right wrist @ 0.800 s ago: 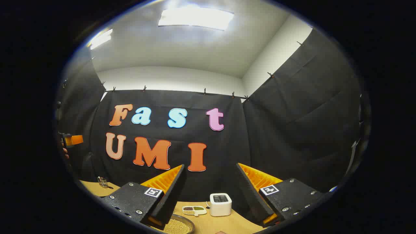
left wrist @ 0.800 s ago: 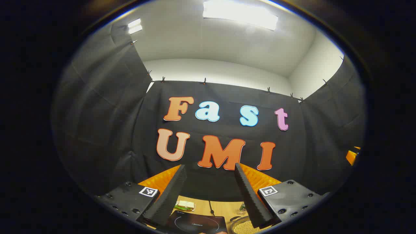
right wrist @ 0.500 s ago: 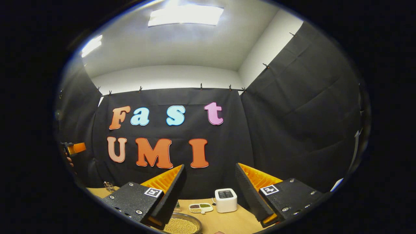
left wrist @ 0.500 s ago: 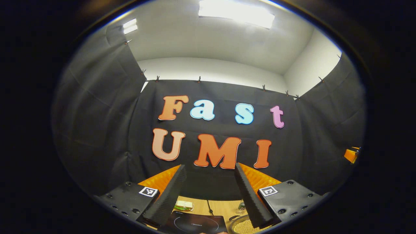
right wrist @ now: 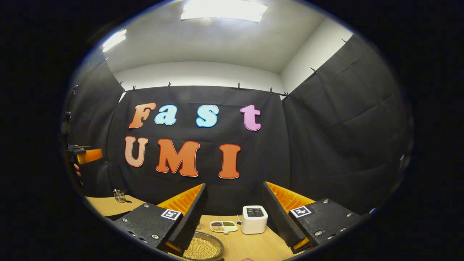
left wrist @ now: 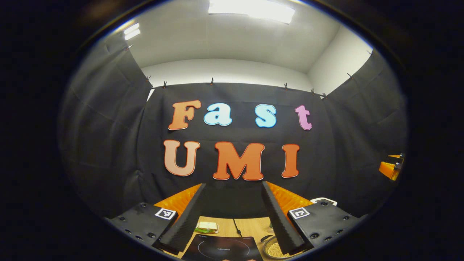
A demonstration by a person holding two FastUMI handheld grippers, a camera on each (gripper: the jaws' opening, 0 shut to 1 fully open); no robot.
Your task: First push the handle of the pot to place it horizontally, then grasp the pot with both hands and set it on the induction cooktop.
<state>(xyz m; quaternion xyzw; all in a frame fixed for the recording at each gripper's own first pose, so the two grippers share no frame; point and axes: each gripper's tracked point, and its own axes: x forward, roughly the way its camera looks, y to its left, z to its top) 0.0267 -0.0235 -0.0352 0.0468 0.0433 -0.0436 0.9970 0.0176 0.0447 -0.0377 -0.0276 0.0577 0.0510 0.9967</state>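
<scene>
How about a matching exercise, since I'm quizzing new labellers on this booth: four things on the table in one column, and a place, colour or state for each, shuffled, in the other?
Things
1. induction cooktop
2. pot
3. white appliance
4. sandwich

Descriptions
A. holds small yellowish grains
B. flat and black, low between the open fingers of the left gripper
C. lies on the table just beyond the cooktop's far left corner
D. stands beside a small divided dish

Pairs: 1-B, 2-A, 3-D, 4-C
</scene>
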